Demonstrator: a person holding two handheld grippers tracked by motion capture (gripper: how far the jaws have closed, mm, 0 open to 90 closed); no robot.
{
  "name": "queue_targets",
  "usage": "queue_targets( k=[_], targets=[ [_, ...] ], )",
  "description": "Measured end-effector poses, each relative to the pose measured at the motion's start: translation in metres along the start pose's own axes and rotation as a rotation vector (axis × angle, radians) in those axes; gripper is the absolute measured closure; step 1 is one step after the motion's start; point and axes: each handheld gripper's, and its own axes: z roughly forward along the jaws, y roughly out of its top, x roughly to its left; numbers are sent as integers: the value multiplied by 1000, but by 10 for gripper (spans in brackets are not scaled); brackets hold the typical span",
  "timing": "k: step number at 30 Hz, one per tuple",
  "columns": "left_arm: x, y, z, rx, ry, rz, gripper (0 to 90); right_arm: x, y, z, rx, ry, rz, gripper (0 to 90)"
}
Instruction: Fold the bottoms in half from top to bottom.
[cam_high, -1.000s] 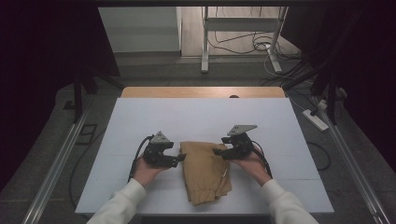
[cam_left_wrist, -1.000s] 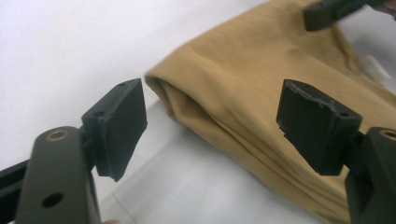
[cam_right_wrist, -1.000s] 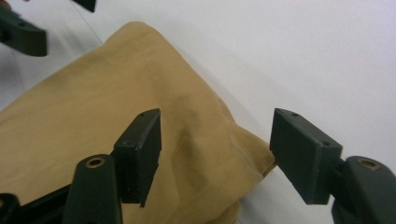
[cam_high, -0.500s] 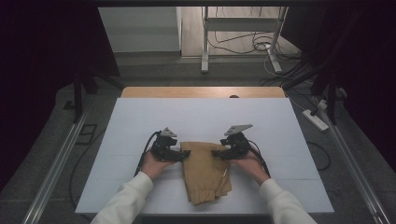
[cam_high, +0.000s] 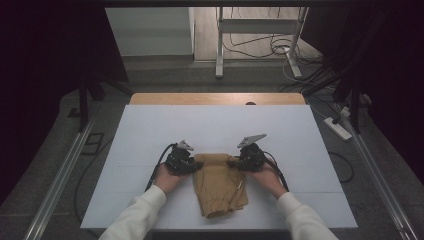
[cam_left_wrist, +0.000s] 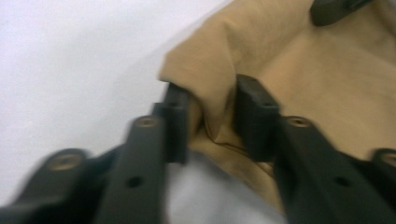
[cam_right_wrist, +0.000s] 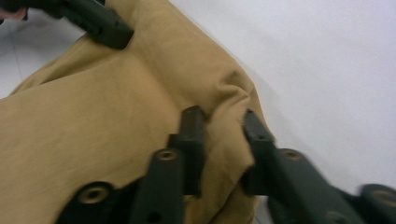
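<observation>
Tan folded garment (cam_high: 219, 184): lower centre of high view, flat on white table (cam_high: 150, 135), drawstring visible near right edge. Left gripper (cam_high: 194, 165): at garment's upper left corner, jaws pinching raised fold of tan cloth (cam_left_wrist: 219, 93) between them. Right gripper (cam_high: 233, 162): at upper right corner, jaws clamped on bunched fabric edge (cam_right_wrist: 224, 116). White sleeves enter from bottom. Beyond table: wooden edge (cam_high: 215, 98), metal stand (cam_high: 260, 35), floor cables (cam_high: 260, 45).
</observation>
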Motion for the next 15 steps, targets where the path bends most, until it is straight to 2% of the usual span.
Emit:
queue_targets(
  k=[3, 8, 12, 15],
  targets=[
    [-2, 1, -1, -5, 3, 21, 770, 1, 1, 0, -3, 0, -4, 796],
    [1, 7, -6, -32, 0, 28, 786, 0, 4, -5, -32, -5, 6, 802],
    [5, 21, -10, -62, 13, 37, 787, -2, 12, -12, -79, -51, -28, 803],
    [9, 35, -13, -77, 23, 39, 787, -9, 20, -16, -113, -73, -22, 804]
  ],
)
